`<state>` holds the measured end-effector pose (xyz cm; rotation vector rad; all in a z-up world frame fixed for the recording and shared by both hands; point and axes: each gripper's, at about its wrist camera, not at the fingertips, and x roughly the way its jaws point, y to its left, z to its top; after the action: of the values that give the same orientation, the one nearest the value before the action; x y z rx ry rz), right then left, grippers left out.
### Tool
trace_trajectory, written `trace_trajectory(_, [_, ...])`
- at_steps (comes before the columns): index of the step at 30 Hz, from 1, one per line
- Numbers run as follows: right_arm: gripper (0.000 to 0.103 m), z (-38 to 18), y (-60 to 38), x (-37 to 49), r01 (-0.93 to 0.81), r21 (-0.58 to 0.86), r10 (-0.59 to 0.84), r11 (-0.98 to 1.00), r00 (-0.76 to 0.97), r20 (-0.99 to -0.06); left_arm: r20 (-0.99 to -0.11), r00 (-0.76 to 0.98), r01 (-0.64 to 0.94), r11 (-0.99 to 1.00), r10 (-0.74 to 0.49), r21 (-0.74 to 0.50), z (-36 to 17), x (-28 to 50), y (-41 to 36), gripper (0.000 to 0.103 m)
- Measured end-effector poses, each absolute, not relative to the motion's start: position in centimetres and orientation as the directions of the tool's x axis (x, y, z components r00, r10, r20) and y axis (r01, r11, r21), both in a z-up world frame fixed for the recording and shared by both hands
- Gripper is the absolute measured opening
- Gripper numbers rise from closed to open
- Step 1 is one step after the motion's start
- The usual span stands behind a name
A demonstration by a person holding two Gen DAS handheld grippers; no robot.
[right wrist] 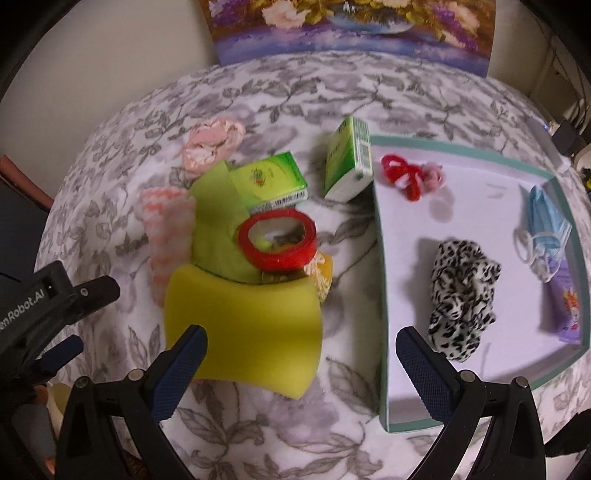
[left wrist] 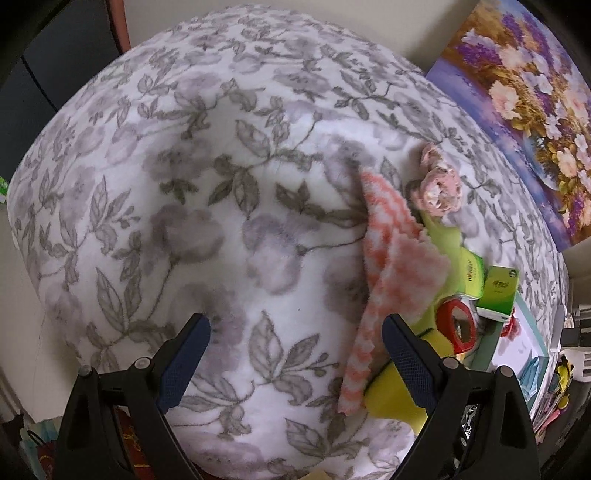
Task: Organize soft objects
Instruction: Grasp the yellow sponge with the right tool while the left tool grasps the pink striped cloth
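Observation:
A pile lies on the floral blanket (right wrist: 258, 96): a yellow sponge (right wrist: 240, 325), a lime cloth (right wrist: 218, 221), an orange-and-white fuzzy cloth (right wrist: 170, 229), a pink scrunchie (right wrist: 210, 142) and a red tape roll (right wrist: 277, 240). The teal-rimmed tray (right wrist: 380, 295) holds a leopard-print scrunchie (right wrist: 461, 291), a red and pink hair tie (right wrist: 410, 175) and a blue face mask (right wrist: 546, 225). My right gripper (right wrist: 299, 369) hangs open above the sponge's near edge and the tray's left wall. My left gripper (left wrist: 295, 362) is open over bare blanket (left wrist: 221, 184), left of the fuzzy cloth (left wrist: 391, 266).
Two green tissue boxes (right wrist: 273, 181) (right wrist: 349, 162) stand by the tray's left wall. A purple packet (right wrist: 565, 299) lies at the tray's right side. A flower painting (right wrist: 351, 26) leans against the wall behind. The left gripper's body (right wrist: 40, 306) shows at the left edge.

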<state>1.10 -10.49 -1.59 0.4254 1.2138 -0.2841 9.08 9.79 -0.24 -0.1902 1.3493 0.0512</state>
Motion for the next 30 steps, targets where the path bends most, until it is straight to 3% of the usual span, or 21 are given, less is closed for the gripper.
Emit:
trace_trajectory(5, [0.102,-1.9,-10.6,1.0,0.421,0.206,0.058,0.883,0.338,-0.939,-0.978,0.188,-0.173,0.977,-0.091,-0.124,-1.4,9.1,10.2,0.094])
trace_trajectory(15, [0.066,-2.4,-11.0,1.2,0.399,0.286,0.136,0.871,0.365,-0.921,-0.976,0.155,-0.152,0.972,-0.156,-0.179,-2.1,9.1,9.5,0.094])
trace_trajectory(25, [0.055,-3.0,-11.1,1.2,0.387,0.363,0.201,0.848,0.399,-0.895,-0.980,0.124,-0.121,0.978,-0.157,-0.172,-3.2,9.8,7.3,0.094])
trace_trajectory(28, [0.052,-2.9,-11.3,1.2,0.387,0.369,0.206,0.845,0.402,-0.892,-0.979,0.123,-0.109,0.978,-0.164,-0.178,-3.4,9.9,6.9,0.088])
trace_trajectory(30, [0.049,-2.8,-11.5,1.2,0.386,0.371,0.206,0.845,0.405,-0.891,-0.977,0.119,-0.101,0.977,-0.176,-0.188,-3.7,10.1,6.6,0.077])
